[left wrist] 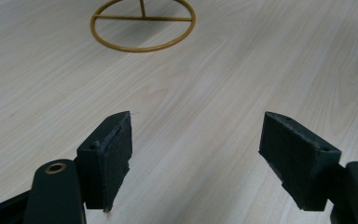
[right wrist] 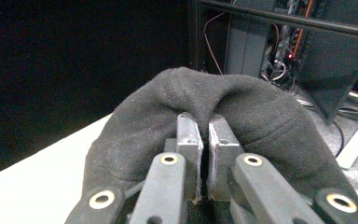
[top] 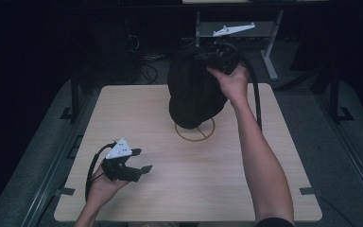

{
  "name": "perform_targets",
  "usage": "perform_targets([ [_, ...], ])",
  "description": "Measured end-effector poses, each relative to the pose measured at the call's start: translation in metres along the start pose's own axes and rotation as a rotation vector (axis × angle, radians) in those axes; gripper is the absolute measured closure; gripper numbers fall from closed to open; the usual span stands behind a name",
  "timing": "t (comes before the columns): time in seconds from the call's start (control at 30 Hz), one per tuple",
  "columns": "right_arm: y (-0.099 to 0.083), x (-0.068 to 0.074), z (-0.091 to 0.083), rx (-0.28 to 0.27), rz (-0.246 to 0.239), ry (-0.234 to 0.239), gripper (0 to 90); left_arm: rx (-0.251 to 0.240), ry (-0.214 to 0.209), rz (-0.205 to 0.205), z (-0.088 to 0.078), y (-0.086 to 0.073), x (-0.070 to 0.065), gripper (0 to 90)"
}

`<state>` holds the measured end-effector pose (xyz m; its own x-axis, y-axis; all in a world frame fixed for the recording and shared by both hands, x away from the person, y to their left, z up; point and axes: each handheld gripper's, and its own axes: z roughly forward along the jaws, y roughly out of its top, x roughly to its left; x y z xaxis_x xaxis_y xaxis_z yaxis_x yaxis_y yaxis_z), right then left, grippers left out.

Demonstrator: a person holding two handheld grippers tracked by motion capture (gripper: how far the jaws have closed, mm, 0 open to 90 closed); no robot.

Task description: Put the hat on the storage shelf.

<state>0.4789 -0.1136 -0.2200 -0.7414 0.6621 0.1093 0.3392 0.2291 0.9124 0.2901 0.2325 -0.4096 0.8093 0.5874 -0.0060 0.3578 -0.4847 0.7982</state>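
Note:
A black knit hat (top: 192, 90) hangs over the far middle of the table, its lower edge just above a brass ring stand (top: 194, 130). My right gripper (top: 220, 56) is shut on the hat's top; in the right gripper view the black fabric (right wrist: 242, 107) bunches around the gripper (right wrist: 204, 135), whose pads pinch a fold of it. At the table's near left my left gripper (top: 139, 161) stands open and holds nothing. In the left gripper view it (left wrist: 196, 144) hovers low over bare wood, with the ring stand (left wrist: 142, 25) ahead of it.
The light wooden table (top: 137, 109) has rounded corners and dark floor around it. Behind its far edge stand a grey metal frame (top: 269, 52) and cables. A black post and shelving (right wrist: 261, 37) rise beyond the hat.

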Motion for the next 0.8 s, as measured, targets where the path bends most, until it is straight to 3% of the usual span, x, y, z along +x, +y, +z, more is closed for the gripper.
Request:
perform_targets([
  [0.47,-0.004,-0.002,0.027,0.001,0.044,0.011,84.1,-0.018,0.002,0.001,-0.004,0.0,0.002,24.8],
  [0.77,-0.004,-0.002,0.039,0.015,0.021,-0.01,79.6,-0.021,0.0,-0.001,-0.006,0.001,0.002,24.8],
  [0.8,-0.003,0.0,0.043,0.028,0.013,-0.015,84.1,-0.02,0.0,0.002,-0.006,0.0,0.003,24.8],
])
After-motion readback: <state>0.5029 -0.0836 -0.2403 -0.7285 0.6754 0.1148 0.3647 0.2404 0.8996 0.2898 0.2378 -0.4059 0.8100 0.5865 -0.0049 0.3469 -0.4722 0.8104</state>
